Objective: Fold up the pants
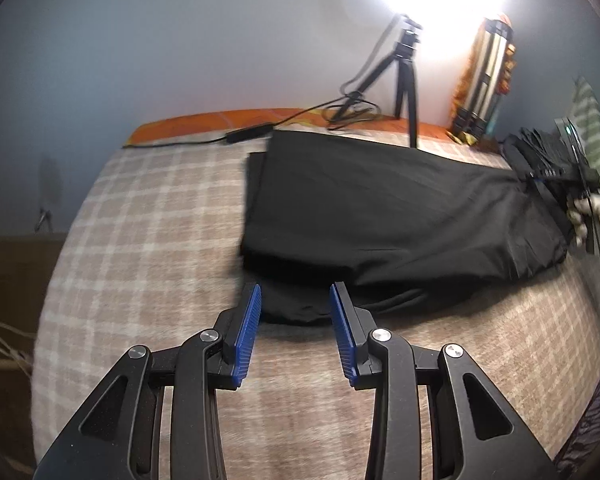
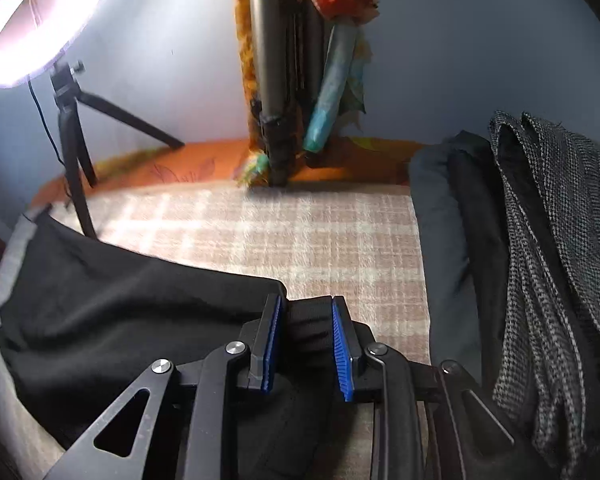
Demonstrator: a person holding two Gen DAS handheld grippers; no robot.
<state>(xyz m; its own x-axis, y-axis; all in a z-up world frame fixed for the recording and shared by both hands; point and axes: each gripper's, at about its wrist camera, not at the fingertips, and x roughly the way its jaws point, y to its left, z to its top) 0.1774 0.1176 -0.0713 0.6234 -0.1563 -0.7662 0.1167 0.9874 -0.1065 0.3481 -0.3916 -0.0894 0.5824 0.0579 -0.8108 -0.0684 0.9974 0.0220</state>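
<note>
Blue-padded fingers (image 1: 247,336) of my left gripper (image 1: 296,334) fill the bottom of the left wrist view, spread apart with nothing between them, just above the checked blanket (image 1: 140,220) on the bed. Their tips sit right at the near edge of the black pants (image 1: 380,208), which lie flat and doubled across the middle of the bed, running toward its right edge. On the right wrist view, my right gripper (image 2: 306,346) has its 2 fingers either side of the bunched waistband (image 2: 308,324); the fabric fills the gap, but I cannot tell whether they are gripping it. A pile of dark clothes (image 2: 540,260) sits along the bed's right edge. At the far edge, by the wall, stands a small tripod (image 1: 404,76) carrying a glaring ring light (image 2: 28,20).
</note>
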